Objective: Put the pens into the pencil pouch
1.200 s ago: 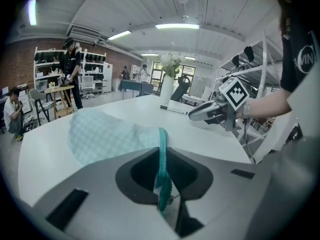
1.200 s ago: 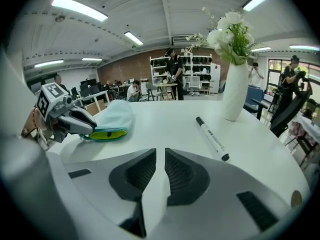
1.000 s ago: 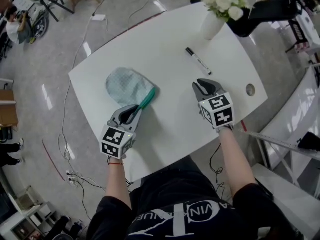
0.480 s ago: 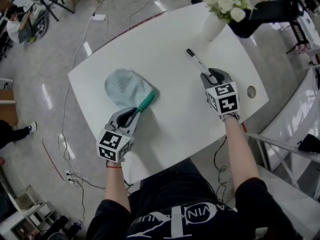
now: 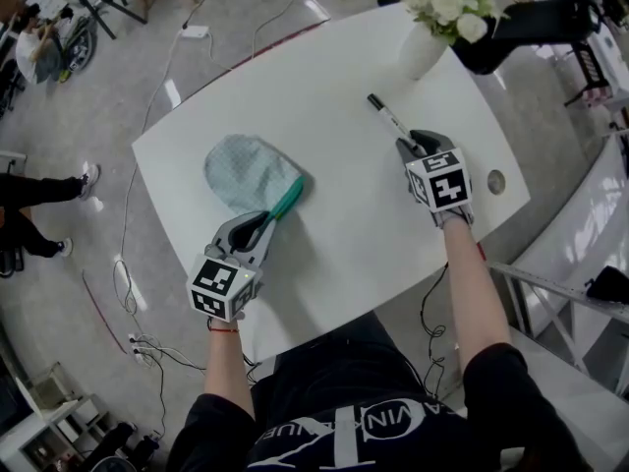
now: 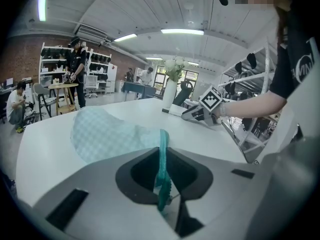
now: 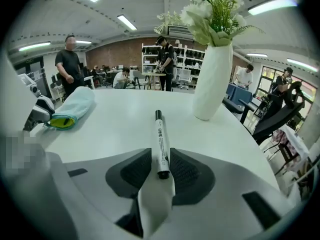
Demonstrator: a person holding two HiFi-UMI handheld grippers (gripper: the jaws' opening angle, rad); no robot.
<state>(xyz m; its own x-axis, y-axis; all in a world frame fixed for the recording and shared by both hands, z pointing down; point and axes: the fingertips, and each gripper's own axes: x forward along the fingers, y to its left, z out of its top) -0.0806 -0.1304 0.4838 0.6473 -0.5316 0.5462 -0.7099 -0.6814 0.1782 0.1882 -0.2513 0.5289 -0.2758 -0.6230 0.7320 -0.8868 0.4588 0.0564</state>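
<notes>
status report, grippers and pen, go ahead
Left hand-held gripper shut on pouch rim. Right hand-held gripper open, jaws just closing in, pen between them, ungripped. Vase beyond pen, nothing blocking.

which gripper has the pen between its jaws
The right gripper: its open jaws, just closing, straddle the marker; the left gripper clamps the pouch rim.

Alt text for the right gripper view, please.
A white pen lies on the white table, its near end between the open jaws of the right gripper, which have just been closing. Behind stand a white vase of flowers and, at left, the pencil pouch.
</notes>
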